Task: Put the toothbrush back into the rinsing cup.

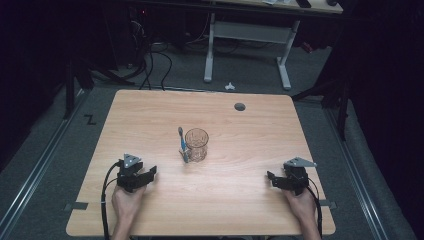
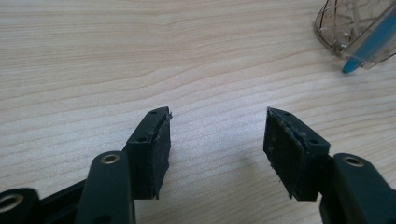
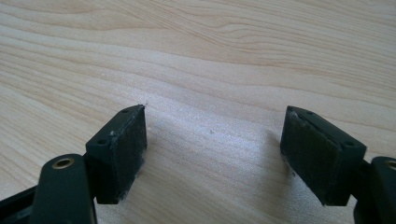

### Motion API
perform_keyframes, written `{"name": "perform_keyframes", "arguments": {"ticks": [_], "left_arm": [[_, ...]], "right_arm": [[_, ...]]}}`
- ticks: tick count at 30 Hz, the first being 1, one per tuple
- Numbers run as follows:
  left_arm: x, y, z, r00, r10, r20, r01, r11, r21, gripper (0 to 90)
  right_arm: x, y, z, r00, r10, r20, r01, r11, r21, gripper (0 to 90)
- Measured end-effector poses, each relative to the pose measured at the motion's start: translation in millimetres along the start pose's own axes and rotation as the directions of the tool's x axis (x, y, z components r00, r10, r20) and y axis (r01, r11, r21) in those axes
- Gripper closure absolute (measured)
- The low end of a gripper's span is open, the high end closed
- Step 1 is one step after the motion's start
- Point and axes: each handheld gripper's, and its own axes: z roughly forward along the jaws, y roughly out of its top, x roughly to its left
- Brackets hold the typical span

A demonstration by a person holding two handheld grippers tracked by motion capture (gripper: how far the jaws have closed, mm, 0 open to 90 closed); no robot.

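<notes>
- A light wooden table (image 1: 150, 115) is seen from above, standing on a grey floor in a dim room.
- Near the middle of the table stands a clear, amber-tinted glass cup (image 1: 196, 144) with a cut pattern, upright.
- A blue toothbrush (image 1: 183, 146) leans against the cup's left side from outside, its lower end on the table just in front of the cup and its upper end rising above the rim.
- The left gripper (image 1: 148, 174) rests low over the table at the near left, held by a hand (image 1: 127, 200) that comes in from the bottom edge. It points toward the cup and stays apart from it.
- In the left gripper view its two black jaws stand wide apart with bare wood between them, holding nothing. The base of the cup (image 2: 348, 25) and the blue end of the toothbrush (image 2: 369, 44) sit in the upper right corner, well ahead of the jaws.
- The right gripper (image 1: 274, 179) sits at the near right of the table, held by the other hand (image 1: 302, 202), well apart from the cup.
- In the right gripper view its padded jaws are spread wide over bare wood and grip nothing.
- A small round hole (image 1: 240, 106) marks the far side of the table.
- Behind the table, a white-legged desk frame (image 1: 245, 45) stands on the floor.
</notes>
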Motion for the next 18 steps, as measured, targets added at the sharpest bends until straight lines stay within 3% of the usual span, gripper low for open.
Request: {"name": "perform_keyframes", "arguments": {"ticks": [8,12,18], "left_arm": [[-4.9,0.3,4.3,0.9991,0.037,-0.022,-0.037,0.9993,0.007,40.9],[-9.2,-0.3,6.0,0.9960,0.077,-0.046,-0.076,0.9970,0.011,39.8],[-11.2,-0.2,6.8,0.9952,0.086,-0.047,-0.085,0.9963,0.014,37.3]], "right_arm": [[0.0,0.0,0.0,1.0000,0.000,0.000,0.000,1.000,0.000,22.9],[0.0,0.0,0.0,1.0000,0.000,0.000,0.000,1.000,0.000,22.9],[0.0,0.0,0.0,1.0000,0.000,0.000,0.000,1.000,0.000,22.9]]}}
